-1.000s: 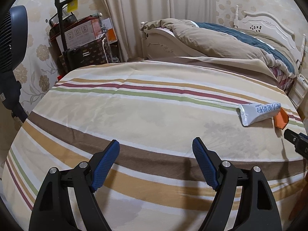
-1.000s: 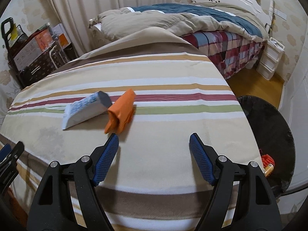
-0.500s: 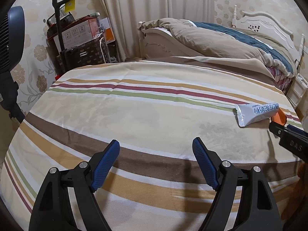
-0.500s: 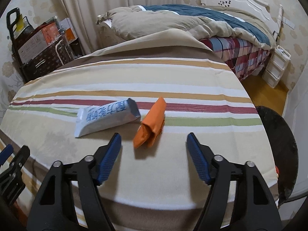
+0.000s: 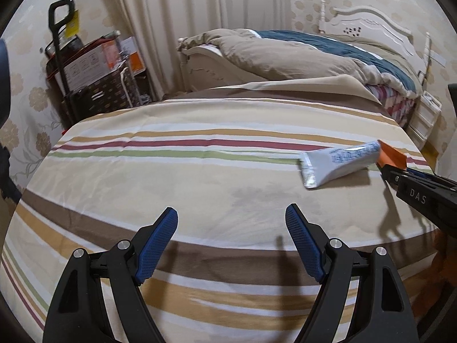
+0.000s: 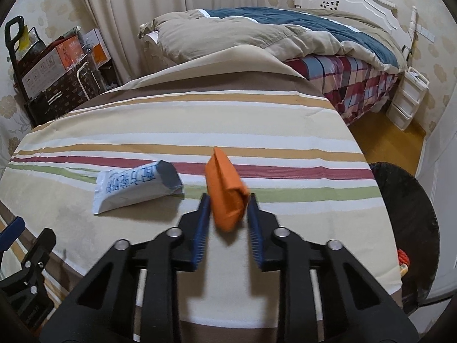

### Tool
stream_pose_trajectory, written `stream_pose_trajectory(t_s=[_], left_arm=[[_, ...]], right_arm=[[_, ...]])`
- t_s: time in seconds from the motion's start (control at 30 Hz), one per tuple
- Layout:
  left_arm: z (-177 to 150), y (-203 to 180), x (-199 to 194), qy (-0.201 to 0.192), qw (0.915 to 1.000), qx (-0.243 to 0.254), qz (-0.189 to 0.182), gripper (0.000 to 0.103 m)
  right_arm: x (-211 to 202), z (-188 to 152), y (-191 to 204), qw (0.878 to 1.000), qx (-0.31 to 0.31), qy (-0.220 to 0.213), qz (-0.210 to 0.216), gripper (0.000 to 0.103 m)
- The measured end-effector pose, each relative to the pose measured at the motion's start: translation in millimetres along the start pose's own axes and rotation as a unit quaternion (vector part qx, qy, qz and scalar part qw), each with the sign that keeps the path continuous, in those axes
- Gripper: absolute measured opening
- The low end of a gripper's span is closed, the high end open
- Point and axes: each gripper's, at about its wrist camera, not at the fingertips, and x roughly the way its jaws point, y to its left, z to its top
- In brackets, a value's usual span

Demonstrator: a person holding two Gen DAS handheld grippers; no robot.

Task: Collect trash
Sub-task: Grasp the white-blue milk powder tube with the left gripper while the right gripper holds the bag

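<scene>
While both grippers work over it, striped surface [image 6: 257, 120]: broad, mostly bare across the middle and left; its near edge curves just under the grippers, its right edge drops toward wooden floor.
Bed [image 6: 285, 37]: stands behind the far edge, rumpled tan and blue duvet, white headboard at right.
Dark round bin [image 6: 405, 217]: below the right edge of the surface, small red item inside at its lower rim.
Boxes and trolley [image 5: 85, 68]: stacked in the left corner by the curtain, well apart from the work.
White drawer unit [image 6: 405, 100]: on the floor beside the bed's foot.
Left gripper [image 5: 231, 243]: jaws wide apart, nothing between them, over bare cloth near the front edge.
Right gripper [image 6: 228, 217]: jaws have just been closing, now clamped on the orange wrapper [image 6: 225, 188], whose upper end sticks out past the pads.
White tube [image 6: 137, 188]: lies flat just left of the wrapper, crimped end toward the left, near the red and green stripes.
</scene>
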Motion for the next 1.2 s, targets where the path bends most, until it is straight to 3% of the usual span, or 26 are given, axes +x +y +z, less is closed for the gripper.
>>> stream_pose_trajectory(t_s=[0.57,1.2], left_arm=[[24.9,-69.3,24.8,0.008,0.9962,0.086,-0.016,0.078],[50.0,-74.7,54.3,0.031,0.9953,0.085,-0.036,0.08]], right_arm=[[-12.2,-10.8,-40.0,0.999,0.026,-0.002,0.018,0.022],[-12.6,-11.6,-45.3,0.999,0.03,-0.003,0.034,0.023]])
